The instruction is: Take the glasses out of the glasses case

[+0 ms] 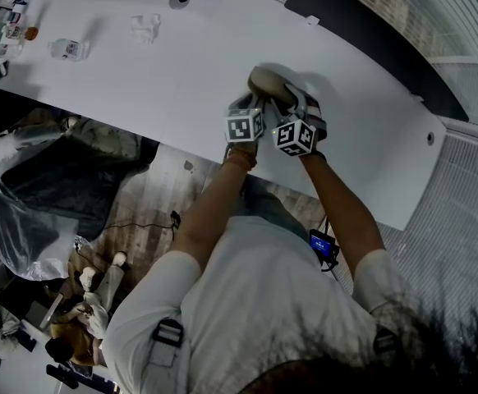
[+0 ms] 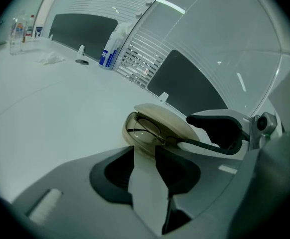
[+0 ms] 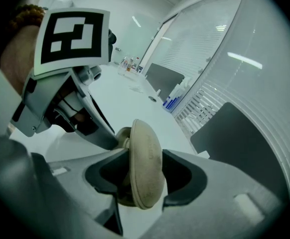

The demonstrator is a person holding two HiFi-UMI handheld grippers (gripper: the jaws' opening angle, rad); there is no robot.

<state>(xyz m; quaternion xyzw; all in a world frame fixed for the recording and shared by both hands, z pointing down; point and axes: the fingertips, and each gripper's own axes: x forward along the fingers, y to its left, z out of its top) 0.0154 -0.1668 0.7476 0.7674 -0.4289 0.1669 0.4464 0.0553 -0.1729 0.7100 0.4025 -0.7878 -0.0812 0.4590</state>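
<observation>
A beige glasses case (image 1: 265, 80) lies on the white table (image 1: 140, 89), partly open. In the left gripper view its lid (image 2: 171, 118) is raised and dark-rimmed glasses (image 2: 146, 131) lie inside. My left gripper (image 1: 254, 103) is at the case's near end. Its jaws (image 2: 145, 156) stand apart with only pale surface between them. My right gripper (image 1: 295, 105) reaches in from the right. The lid (image 3: 147, 163) stands edge-on between its jaws (image 3: 145, 158), with a gap at each pad. The left gripper's finger (image 3: 97, 128) reaches the case's lower shell.
Small bottles (image 1: 13, 23), a clear item (image 1: 66, 49), crumpled plastic (image 1: 144, 27) and a round grommet (image 1: 179, 0) sit toward the table's far left. A dark panel (image 1: 362, 39) runs behind the table. Bags and clutter (image 1: 34, 212) lie on the floor at the left.
</observation>
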